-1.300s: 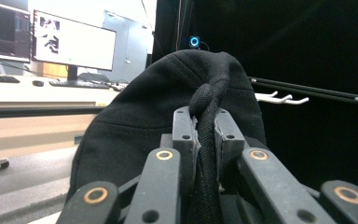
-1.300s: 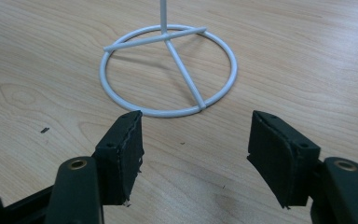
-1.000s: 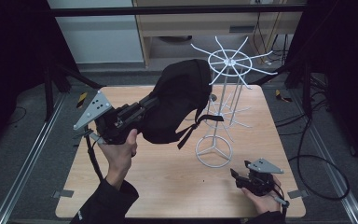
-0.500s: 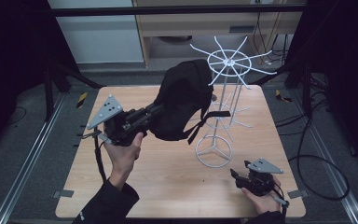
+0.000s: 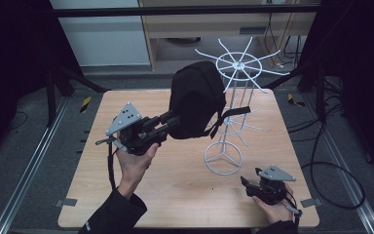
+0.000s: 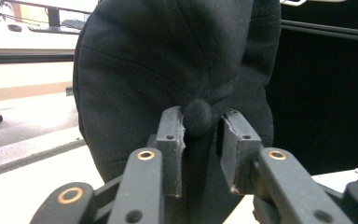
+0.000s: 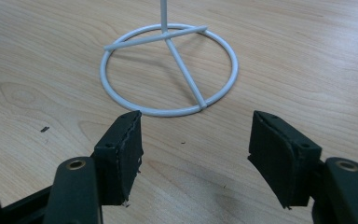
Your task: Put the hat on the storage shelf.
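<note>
Now left tongs newly spread around cap button (right tongs spread, unmoved).

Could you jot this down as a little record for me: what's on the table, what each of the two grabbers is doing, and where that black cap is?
Table: light wooden top
Stand: white wire rack with a ring base, upright on the table
Black cap: hanging against the rack, off the tabletop
Left gripper: jaws have just been opening; the cap's top button sits between them, a gap showing beside it
Right gripper: open, nothing between its jaws, low over the table near the rack's base
</note>
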{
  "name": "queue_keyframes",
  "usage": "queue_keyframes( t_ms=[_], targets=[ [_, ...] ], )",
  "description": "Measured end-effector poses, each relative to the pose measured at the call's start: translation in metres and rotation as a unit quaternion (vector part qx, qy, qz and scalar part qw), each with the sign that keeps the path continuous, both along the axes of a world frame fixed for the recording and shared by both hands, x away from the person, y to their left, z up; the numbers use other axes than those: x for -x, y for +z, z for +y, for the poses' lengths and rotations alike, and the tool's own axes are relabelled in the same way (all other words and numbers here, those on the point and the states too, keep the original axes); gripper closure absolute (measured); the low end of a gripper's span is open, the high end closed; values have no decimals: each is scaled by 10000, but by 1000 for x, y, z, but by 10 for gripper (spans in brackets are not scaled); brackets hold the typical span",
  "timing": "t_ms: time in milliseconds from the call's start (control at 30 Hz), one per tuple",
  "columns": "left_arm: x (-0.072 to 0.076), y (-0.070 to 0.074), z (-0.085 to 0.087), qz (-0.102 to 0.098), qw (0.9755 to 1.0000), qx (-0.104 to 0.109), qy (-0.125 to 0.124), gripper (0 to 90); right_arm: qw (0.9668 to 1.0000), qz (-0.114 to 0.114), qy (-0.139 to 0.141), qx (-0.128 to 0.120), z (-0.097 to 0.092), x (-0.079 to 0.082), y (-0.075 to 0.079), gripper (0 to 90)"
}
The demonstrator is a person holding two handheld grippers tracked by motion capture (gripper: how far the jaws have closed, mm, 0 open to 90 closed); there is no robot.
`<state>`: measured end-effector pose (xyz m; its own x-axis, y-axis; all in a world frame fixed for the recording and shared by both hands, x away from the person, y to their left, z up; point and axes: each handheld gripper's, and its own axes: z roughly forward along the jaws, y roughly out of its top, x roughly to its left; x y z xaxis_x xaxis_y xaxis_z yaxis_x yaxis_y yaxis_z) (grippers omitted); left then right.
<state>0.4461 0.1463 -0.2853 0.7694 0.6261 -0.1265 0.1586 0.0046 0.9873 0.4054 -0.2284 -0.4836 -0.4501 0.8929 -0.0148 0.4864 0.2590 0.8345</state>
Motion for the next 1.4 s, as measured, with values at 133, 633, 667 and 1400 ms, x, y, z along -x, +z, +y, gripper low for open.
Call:
queue_keyframes(
  t_ms=[133, 633, 667, 1400],
  targets=[
    [6, -2, 7, -64, 10000, -16, 14, 610, 10000, 19, -12, -22, 0, 0, 0, 348],
    [31, -52, 62, 99, 9975, -403, 565, 431, 9999, 16, -86, -83, -1, 1, 0, 329],
    [31, -56, 65, 158, 9971, -444, 599, 419, 9999, -10, -97, -48, -2, 1, 0, 325],
    [18, -172, 133, 1524, 9577, -1593, 1850, 266, 9989, 66, -422, -202, -12, 0, -2, 212]
  ],
)
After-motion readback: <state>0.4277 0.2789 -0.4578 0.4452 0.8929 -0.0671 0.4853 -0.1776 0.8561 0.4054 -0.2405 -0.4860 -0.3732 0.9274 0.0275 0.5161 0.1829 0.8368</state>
